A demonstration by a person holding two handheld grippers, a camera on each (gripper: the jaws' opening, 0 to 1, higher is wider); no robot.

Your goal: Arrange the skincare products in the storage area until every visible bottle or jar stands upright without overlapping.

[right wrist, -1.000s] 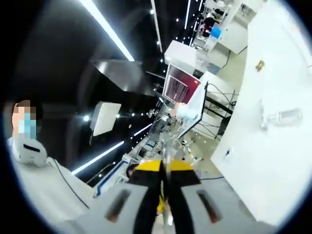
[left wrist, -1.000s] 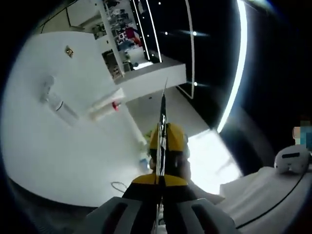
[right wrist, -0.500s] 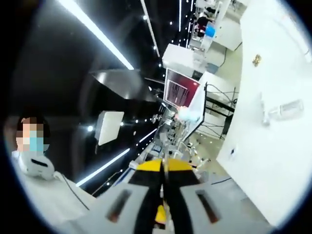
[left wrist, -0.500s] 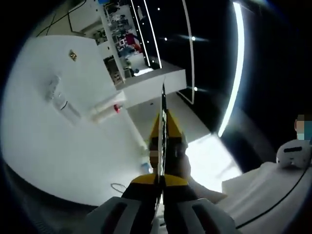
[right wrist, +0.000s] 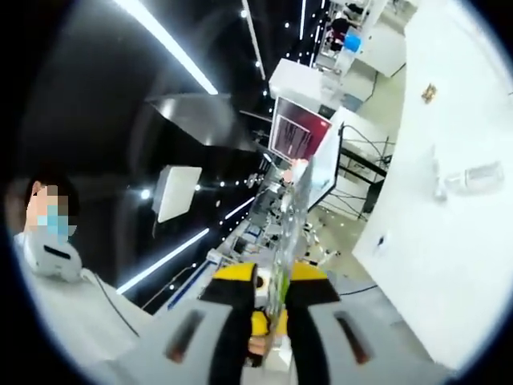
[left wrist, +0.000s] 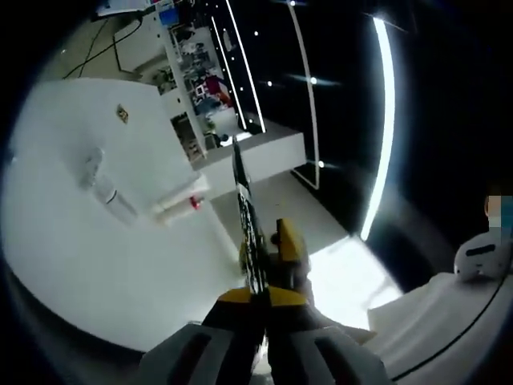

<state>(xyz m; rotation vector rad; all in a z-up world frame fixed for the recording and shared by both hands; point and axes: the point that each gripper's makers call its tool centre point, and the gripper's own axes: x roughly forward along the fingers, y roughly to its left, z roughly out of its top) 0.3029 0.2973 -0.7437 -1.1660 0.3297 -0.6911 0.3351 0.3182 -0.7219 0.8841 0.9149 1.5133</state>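
both tools (left wrist: 255,277) (right wrist: 274,301) look nearly shut and aimed off the desk (left wrist: 72,241), so the lying bottles (left wrist: 112,200) could get bumped blind.

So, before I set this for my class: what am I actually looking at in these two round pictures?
There is no robot here. A person holds a two-jaw gripper in each hand, and a fisheye camera rides on each one, looking along its jaws. That makes the pictures round and tilted.

In the left gripper view, the left gripper rises from the bottom. Beyond it is a white table with a clear bottle and a white tube with a red cap. Both seem to lie flat.

In the right gripper view, the right gripper points into the room, with the same table and bottle on the right.

Whether either gripper holds anything is unclear.
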